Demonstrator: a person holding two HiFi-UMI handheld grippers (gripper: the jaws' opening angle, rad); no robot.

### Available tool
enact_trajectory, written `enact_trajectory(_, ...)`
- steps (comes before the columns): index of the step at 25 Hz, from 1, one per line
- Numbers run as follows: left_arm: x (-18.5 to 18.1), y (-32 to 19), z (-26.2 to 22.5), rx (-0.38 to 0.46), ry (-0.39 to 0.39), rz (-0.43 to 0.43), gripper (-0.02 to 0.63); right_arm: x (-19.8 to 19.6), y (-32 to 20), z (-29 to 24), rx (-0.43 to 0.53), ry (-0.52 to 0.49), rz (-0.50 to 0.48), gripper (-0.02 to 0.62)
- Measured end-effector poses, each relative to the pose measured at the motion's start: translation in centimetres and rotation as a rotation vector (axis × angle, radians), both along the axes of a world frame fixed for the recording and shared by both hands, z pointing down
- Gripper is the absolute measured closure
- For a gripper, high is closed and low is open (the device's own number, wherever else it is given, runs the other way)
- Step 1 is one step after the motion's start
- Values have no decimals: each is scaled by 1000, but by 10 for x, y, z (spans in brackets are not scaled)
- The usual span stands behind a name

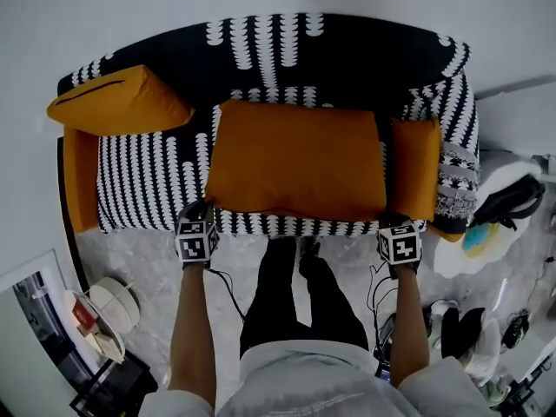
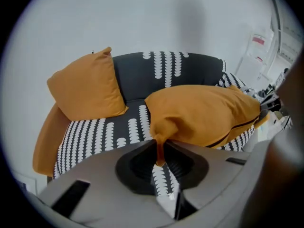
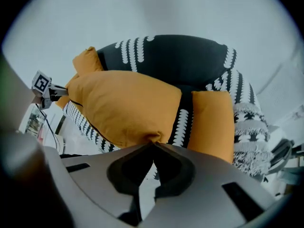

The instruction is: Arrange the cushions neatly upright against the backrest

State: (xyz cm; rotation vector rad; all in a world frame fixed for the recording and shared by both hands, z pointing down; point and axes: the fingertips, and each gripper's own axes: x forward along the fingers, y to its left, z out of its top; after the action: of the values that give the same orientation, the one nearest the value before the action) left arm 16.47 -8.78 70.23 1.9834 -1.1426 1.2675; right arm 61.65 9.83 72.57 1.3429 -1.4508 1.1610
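Left gripper [image 2: 159, 152]: clamped on big cushion's [image 1: 295, 159] near-left corner.
Right gripper [image 3: 153, 148]: pinching its near-right corner.
Big cushion: flat over sofa [image 1: 339, 55] seat.
Around: small cushion [image 1: 117, 101] leaning at left, third cushion [image 1: 414, 168] upright at right.

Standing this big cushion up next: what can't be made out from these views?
- Head view: the seat under the big cushion, covered by it.
- Right gripper view: the left cushion, only a corner shows past the big cushion.
- Head view: floor clutter at right, too small, cut by the edge.
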Motion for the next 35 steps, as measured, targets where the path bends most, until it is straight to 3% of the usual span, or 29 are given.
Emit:
enact_trajectory(15, 44, -169, -62, 140, 81, -12, 540, 54, -182, -101, 161, 121, 97, 585)
enact_trajectory(25, 73, -270, -80, 207, 93, 7, 540, 86, -279, -124, 247, 203, 139, 584)
enact_trajectory(35, 94, -335, -81, 256, 98, 13, 540, 112, -343, -122, 259, 247, 120, 584)
